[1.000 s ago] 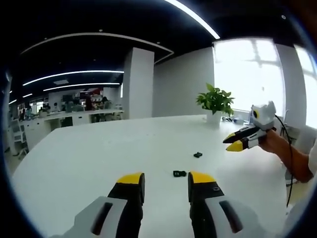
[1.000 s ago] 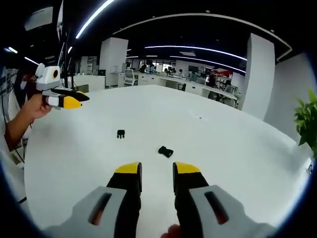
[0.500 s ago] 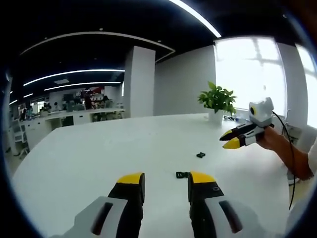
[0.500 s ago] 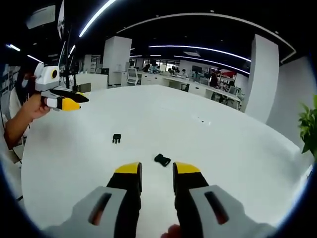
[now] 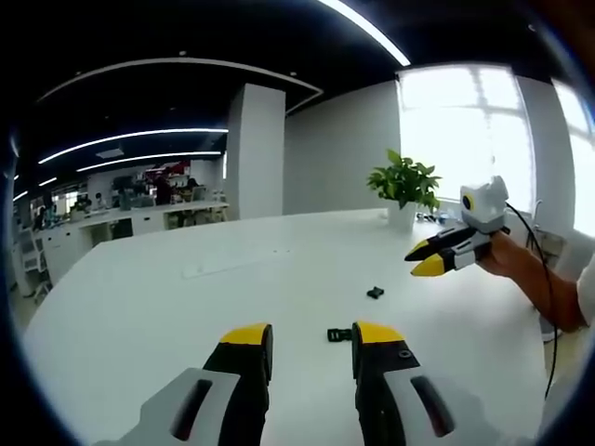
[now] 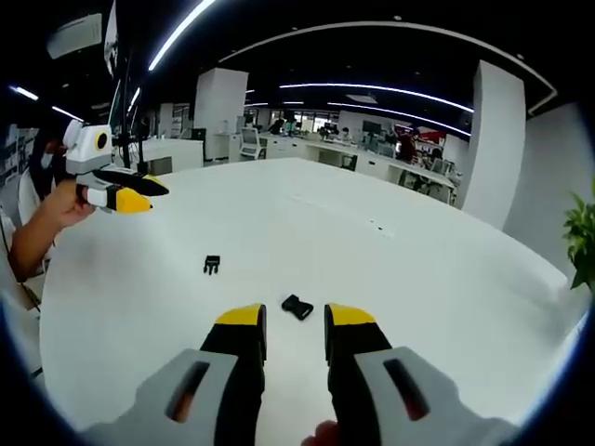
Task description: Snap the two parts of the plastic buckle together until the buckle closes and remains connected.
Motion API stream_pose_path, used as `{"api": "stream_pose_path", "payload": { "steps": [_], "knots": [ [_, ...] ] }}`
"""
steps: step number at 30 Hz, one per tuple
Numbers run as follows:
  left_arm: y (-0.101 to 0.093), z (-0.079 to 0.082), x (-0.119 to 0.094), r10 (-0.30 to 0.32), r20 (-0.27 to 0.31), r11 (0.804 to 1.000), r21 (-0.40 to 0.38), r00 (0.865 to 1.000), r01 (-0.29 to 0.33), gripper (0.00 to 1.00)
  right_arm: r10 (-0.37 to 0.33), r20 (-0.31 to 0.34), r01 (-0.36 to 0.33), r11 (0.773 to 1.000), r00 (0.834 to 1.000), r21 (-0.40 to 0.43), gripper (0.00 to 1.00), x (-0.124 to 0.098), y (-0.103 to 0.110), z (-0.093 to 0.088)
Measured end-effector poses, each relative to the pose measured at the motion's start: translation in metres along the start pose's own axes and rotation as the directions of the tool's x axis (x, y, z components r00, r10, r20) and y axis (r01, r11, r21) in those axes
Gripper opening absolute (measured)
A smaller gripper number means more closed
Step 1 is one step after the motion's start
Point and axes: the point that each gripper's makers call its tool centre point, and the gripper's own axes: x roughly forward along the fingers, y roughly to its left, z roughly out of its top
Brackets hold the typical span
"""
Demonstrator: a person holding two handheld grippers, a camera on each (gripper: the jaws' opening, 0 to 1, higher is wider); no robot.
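Two grippers, both raised above the counter (image 6: 446, 279), neither grasping anything. Left gripper (image 5: 312, 336) released, yellow-tipped jaws parted with a clear gap, aimed at the nearer buckle half (image 5: 339, 334), which lies flat on the counter just beyond the jaw tips and close beside the right-hand one. Right gripper (image 6: 295, 321) likewise released and empty, jaws apart, pointed at the same buckle half (image 6: 297, 307) lying just beyond the gap between them. Second buckle half (image 5: 375, 293) small, dark, resting on the white surface apart from the first, not touching; in the right gripper view found off toward the left (image 6: 212, 265). Each gripper also seen from the other's camera, hand-held above the counter edge, jaws there appearing nearly together at the tips. Progress judged at the outset: no half lifted, no alignment, no mating. Remaining: grasp of each half, orientation of prongs toward socket, pressing together until latched.
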Motion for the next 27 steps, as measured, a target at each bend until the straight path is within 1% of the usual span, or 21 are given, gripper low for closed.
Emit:
{"api": "stream_pose_path", "payload": {
  "steps": [6,11,15,17,21,27],
  "knots": [
    [-0.001,-0.004,0.009,-0.017,-0.012,1.0,0.008,1.0,0.018,0.34,0.014,-0.015,-0.014,1.0,1.0,-0.008,0.25,0.006,-0.002,0.0],
    [0.003,-0.007,0.015,-0.015,-0.031,1.0,0.022,0.999,0.016,0.33,0.035,-0.021,-0.035,0.999,0.999,-0.008,0.25,0.009,-0.006,0.005],
    [0.004,-0.007,0.022,-0.047,-0.036,0.999,-0.005,0.998,0.047,0.33,0.059,-0.018,-0.059,0.998,0.998,0.009,0.24,0.014,-0.009,0.008],
    [0.006,-0.009,0.026,-0.054,-0.058,0.999,-0.003,0.997,0.054,0.33,0.07,-0.019,-0.069,0.997,0.997,0.02,0.24,0.017,-0.011,0.009],
    [0.01,-0.005,0.031,-0.067,-0.059,0.998,-0.008,0.996,0.066,0.33,0.052,-0.03,-0.052,0.999,0.998,0.002,0.24,0.022,-0.019,0.009],
    [0.015,0.001,0.036,-0.067,-0.052,0.998,-0.009,0.996,0.067,0.34,0.061,-0.036,-0.061,0.998,0.997,0.006,0.24,0.026,-0.025,0.01]
  ]
}}
